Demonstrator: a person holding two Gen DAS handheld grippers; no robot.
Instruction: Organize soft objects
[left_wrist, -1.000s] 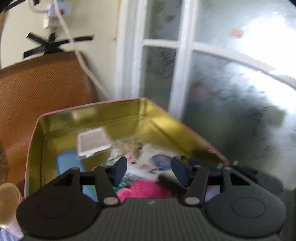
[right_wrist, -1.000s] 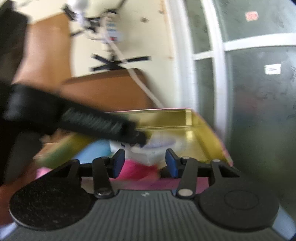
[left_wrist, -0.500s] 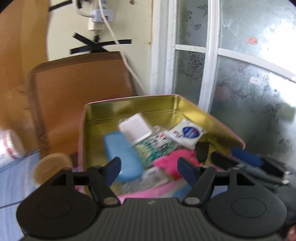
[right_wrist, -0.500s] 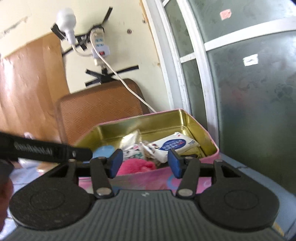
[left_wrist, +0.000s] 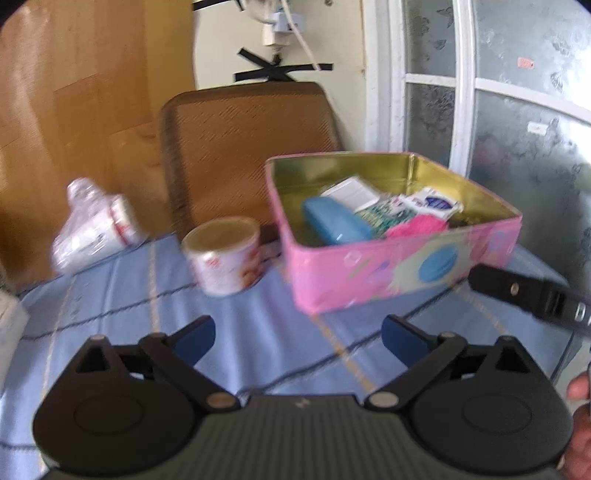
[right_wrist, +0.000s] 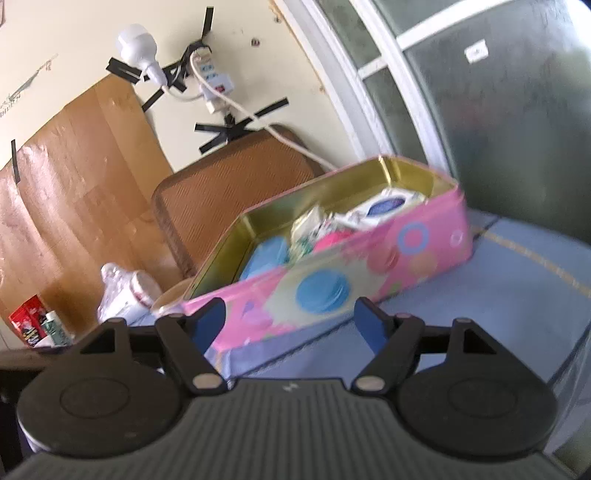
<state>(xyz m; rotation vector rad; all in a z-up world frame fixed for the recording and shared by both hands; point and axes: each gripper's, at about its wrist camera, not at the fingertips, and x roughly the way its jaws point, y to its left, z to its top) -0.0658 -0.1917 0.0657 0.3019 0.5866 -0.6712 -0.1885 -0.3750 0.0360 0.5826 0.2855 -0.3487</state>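
Left wrist view: the left gripper (left_wrist: 298, 335) has its jaws opening, with nothing between them; only the blue checked tablecloth (left_wrist: 122, 295) shows in the gap. The pink tin (left_wrist: 399, 273) sits ahead and to the right of the gripper, well apart from its fingertips. Its long axis runs from near left to far right. Inside lie the soft objects: a pink fluffy item (left_wrist: 417, 226) against the near wall, a blue case (left_wrist: 334, 220) to its left, and a white tissue pack (left_wrist: 436, 203) farther back on the right. A small round can (left_wrist: 223, 254) stands just left of the tin, and a crumpled plastic bottle (left_wrist: 92, 229) lies far left. The right gripper's black body (left_wrist: 524, 295) enters from the right edge, near the tin's near-right corner.

Right wrist view: the right gripper (right_wrist: 290, 319) also has its jaws opening and grasps nothing. The pink tin (right_wrist: 332, 288) lies directly ahead, its near wall just beyond the fingertips, long axis rising from near left to far right. The pink fluffy item (right_wrist: 332, 236) and the blue case (right_wrist: 266, 254) show over the rim.

Judgement: the right gripper is the nearer to the tin. Any reach into it must pass up and over the near wall. No loose soft object is visible on the cloth within either gripper's line.
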